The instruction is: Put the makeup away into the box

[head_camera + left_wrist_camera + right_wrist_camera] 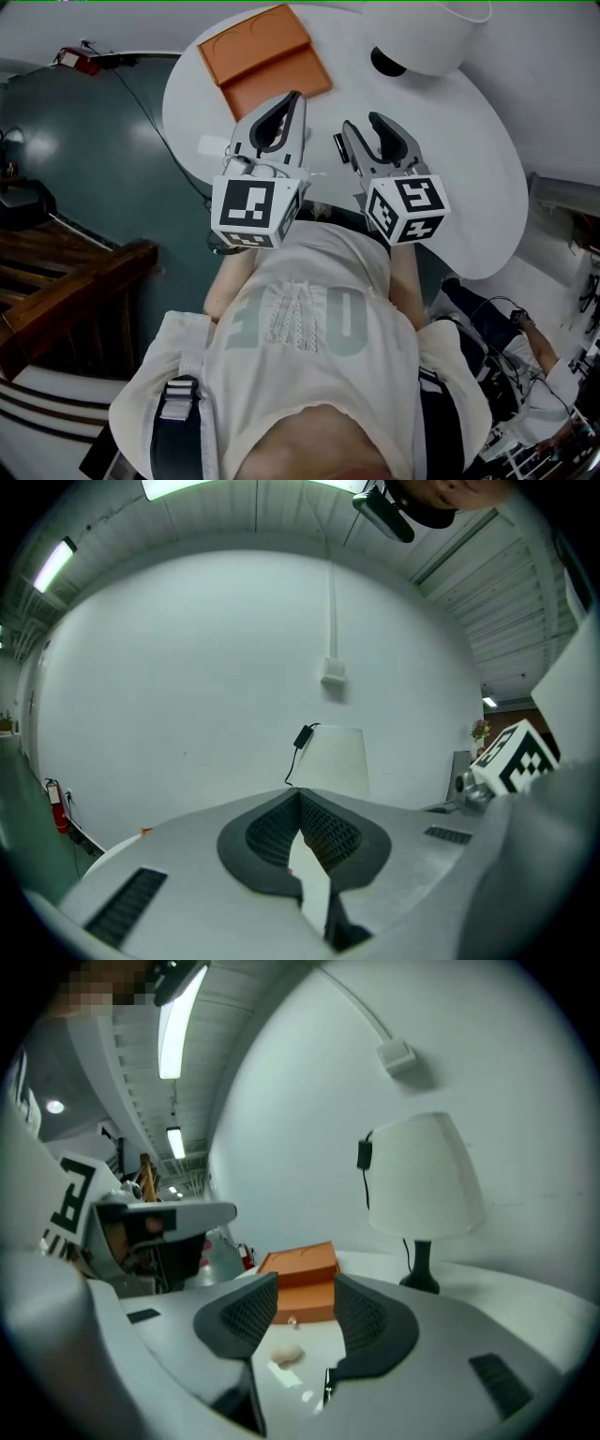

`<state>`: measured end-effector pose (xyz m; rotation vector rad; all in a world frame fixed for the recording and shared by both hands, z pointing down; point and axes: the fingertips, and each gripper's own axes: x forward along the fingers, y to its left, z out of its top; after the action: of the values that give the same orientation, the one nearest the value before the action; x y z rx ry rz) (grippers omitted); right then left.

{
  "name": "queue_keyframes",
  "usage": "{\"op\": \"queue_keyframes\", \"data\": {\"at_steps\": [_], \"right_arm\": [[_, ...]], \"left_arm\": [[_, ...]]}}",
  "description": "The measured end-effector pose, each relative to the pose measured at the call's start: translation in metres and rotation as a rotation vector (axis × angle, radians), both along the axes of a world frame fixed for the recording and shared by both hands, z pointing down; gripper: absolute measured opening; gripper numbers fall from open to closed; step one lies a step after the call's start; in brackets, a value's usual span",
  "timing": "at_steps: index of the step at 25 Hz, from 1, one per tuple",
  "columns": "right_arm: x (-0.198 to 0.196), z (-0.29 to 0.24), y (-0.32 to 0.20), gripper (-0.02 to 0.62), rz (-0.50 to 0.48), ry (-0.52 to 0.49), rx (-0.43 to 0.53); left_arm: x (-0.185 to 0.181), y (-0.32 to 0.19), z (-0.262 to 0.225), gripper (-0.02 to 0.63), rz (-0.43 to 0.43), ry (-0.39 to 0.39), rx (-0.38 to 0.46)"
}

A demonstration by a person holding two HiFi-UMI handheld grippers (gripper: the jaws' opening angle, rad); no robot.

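An orange box (262, 58) lies flat at the far side of the white table (469, 141); the right gripper view shows the orange box (300, 1269) straight beyond the jaws. A small beige makeup piece (286, 1355) lies on the tabletop below and between the pads, untouched, with a tiny clear item (292, 1321) just past it. My right gripper (361, 124) (306, 1283) is open and holds nothing. My left gripper (298, 97) (300, 794) hovers beside it, its pads meeting at the tips with nothing between them.
A white lamp (441, 33) (422, 1180) (333, 761) with a black base and cord stands at the table's far right. The table's near edge runs just under the grippers. A wooden stair rail (75, 281) is on the left, and a seated person (525, 337) on the right.
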<state>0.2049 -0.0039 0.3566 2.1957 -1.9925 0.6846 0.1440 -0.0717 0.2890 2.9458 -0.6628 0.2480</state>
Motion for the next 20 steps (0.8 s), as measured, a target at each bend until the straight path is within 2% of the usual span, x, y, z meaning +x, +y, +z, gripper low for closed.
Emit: {"op": "queue_keyframes", "data": {"at_steps": [8, 13, 16, 20], "right_arm": [[-0.009, 0.135, -0.003, 0.178, 0.010, -0.091, -0.346], [-0.014, 0.193, 0.007, 0.178, -0.012, -0.049, -0.532], [-0.018, 0.212, 0.012, 0.175, -0.031, -0.018, -0.599], [-0.018, 0.217, 0.014, 0.148, -0.034, 0.019, -0.625]], "left_arm": [[-0.026, -0.016, 0.009, 0.008, -0.034, -0.033, -0.010], [-0.033, -0.025, 0.015, 0.008, -0.052, -0.040, -0.019], [-0.036, -0.029, 0.015, 0.008, -0.058, -0.038, -0.022], [-0.039, -0.033, 0.015, 0.008, -0.069, -0.037, -0.026]]}}
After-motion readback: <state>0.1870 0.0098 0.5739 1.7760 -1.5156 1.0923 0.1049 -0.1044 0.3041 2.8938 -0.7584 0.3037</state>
